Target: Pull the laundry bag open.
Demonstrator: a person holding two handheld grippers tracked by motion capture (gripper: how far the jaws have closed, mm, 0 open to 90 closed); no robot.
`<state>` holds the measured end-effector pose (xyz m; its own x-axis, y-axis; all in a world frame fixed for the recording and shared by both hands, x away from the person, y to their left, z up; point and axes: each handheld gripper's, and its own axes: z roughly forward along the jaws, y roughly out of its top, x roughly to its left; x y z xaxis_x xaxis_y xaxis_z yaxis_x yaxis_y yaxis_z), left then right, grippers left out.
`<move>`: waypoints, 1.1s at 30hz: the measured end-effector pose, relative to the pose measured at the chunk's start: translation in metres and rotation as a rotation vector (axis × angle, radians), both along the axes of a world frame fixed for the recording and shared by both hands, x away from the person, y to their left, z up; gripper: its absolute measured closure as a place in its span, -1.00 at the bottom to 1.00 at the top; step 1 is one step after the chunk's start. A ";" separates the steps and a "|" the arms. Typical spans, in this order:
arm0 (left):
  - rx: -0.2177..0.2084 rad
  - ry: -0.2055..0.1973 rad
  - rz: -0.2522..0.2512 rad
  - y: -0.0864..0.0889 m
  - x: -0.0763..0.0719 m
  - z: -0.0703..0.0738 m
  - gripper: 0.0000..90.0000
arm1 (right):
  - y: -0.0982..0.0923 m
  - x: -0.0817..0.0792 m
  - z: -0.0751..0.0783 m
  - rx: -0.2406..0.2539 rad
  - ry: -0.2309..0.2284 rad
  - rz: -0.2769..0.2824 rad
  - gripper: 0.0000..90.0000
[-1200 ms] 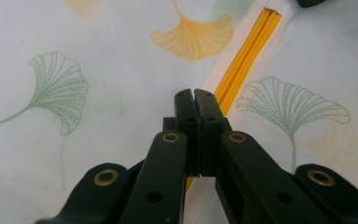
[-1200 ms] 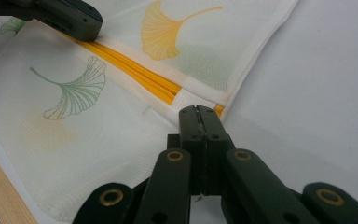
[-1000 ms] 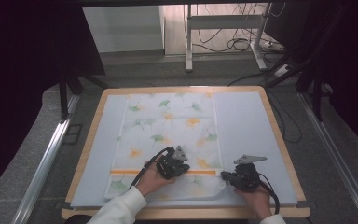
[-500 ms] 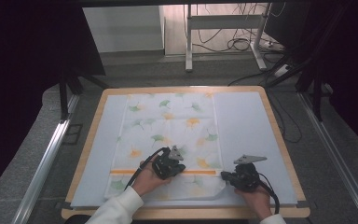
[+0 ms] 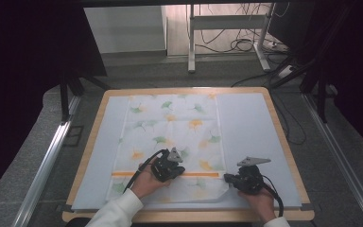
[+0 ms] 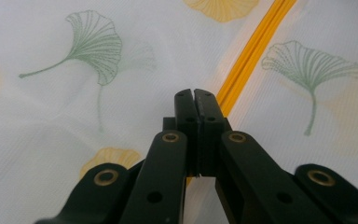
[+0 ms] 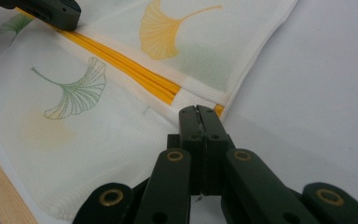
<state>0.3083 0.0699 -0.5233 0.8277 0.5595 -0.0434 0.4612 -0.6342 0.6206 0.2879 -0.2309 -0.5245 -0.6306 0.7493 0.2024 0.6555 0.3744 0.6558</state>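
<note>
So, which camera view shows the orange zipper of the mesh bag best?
The right gripper view: the orange zipper runs sharp to its end at the bag's edge. The left gripper view shows a blurred stretch; the high view shows a thin line.

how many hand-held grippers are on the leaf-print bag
2. The left hand-held gripper sits on the orange zipper near the middle of the leaf-print bag. The right hand-held gripper is at the bag's right edge, by the zipper's end.

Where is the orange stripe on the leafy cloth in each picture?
High view: the orange stripe runs level across the near part of the cloth.
Left gripper view: slanting from the top right down to the jaws.
Right gripper view: slanting from the upper left to the jaws.
Shared landmark: the stripe itself.
</note>
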 end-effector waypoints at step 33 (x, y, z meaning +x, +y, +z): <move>0.020 0.019 0.056 0.035 -0.002 0.000 1.00 | 0.000 0.000 0.000 0.000 0.002 0.001 0.99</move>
